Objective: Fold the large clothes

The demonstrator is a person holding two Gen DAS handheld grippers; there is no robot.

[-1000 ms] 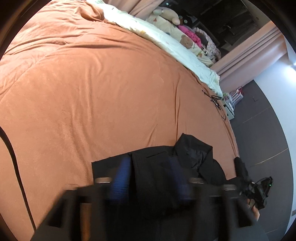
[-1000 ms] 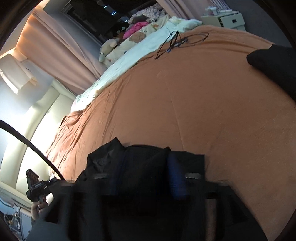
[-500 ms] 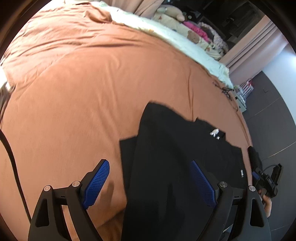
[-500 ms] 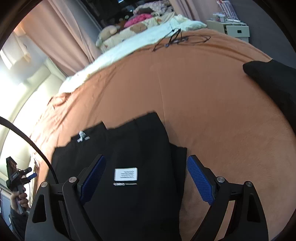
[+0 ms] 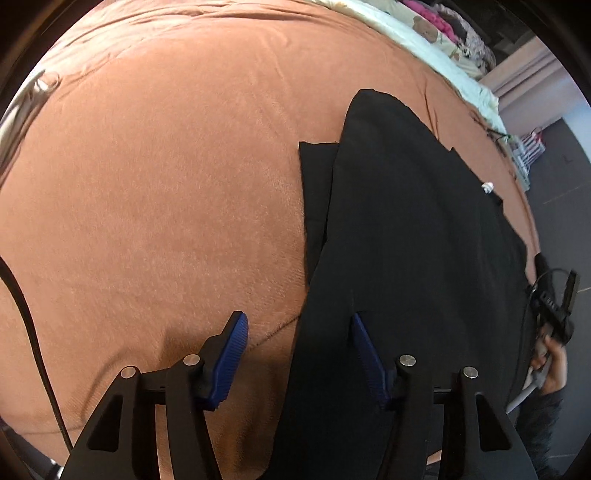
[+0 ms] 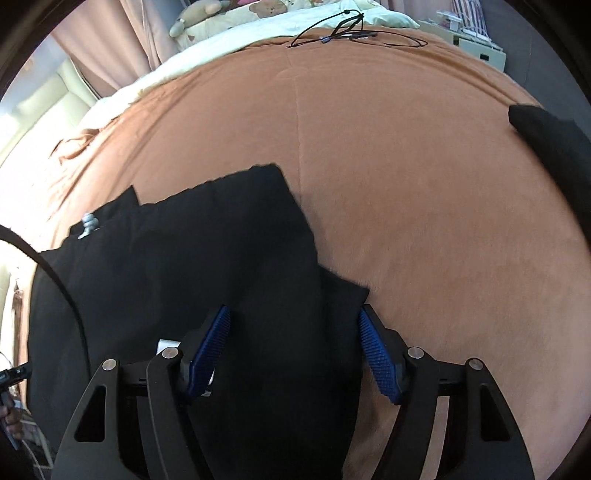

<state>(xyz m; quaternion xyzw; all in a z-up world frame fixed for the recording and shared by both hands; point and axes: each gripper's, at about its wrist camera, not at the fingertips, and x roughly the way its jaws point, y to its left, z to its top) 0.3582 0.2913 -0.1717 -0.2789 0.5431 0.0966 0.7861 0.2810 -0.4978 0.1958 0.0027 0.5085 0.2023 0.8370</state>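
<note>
We see an orange bedspread (image 6: 406, 184) filling both frames, pale bedding (image 6: 258, 33) and pink curtains (image 6: 110, 48) along the top, dark floor (image 5: 554, 177) at the left-wrist view's right edge.

Left gripper (image 5: 297, 332) (just narrowing) straddles black garment's (image 5: 406, 221) edge on bedspread (image 5: 166, 184).

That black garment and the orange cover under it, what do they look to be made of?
The black garment looks like a smooth, matte woven cloth, perhaps a suiting fabric: it lies flat with crisp straight edges and little sheen. The orange cover looks like a soft, short-pile plush or fleece: its surface shows a fine brushed nap and gentle quilted seams. Neither fibre can be told for sure from these views.
</note>
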